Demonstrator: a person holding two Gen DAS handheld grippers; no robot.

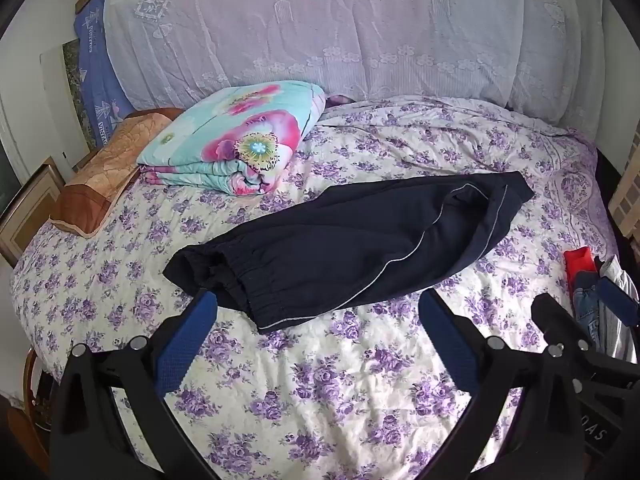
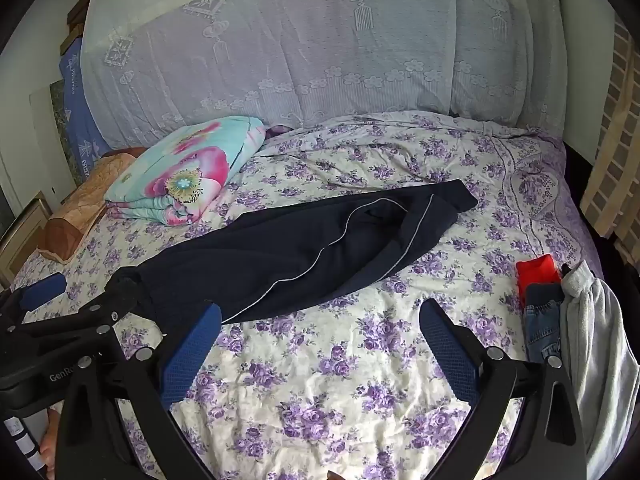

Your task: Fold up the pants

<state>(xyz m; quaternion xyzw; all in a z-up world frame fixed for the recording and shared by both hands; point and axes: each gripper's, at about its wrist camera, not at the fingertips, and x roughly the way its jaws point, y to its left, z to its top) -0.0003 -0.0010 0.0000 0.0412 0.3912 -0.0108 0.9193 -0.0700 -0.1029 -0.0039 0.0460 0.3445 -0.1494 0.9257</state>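
Note:
Dark navy pants with thin white piping lie stretched across the flowered bed sheet. The elastic waist is near and to the left, and the legs run to the far right. In the left wrist view my left gripper stands open just in front of the waist, its left fingertip at the waistband's edge, and it presses on nothing. In the right wrist view the pants lie beyond my right gripper, which is open over bare sheet near their middle. The left gripper shows at the left by the waist.
A folded floral quilt and a brown pillow sit at the far left of the bed. A pile of clothes lies at the right edge: a red item, jeans and a grey garment. A lace cover hangs behind.

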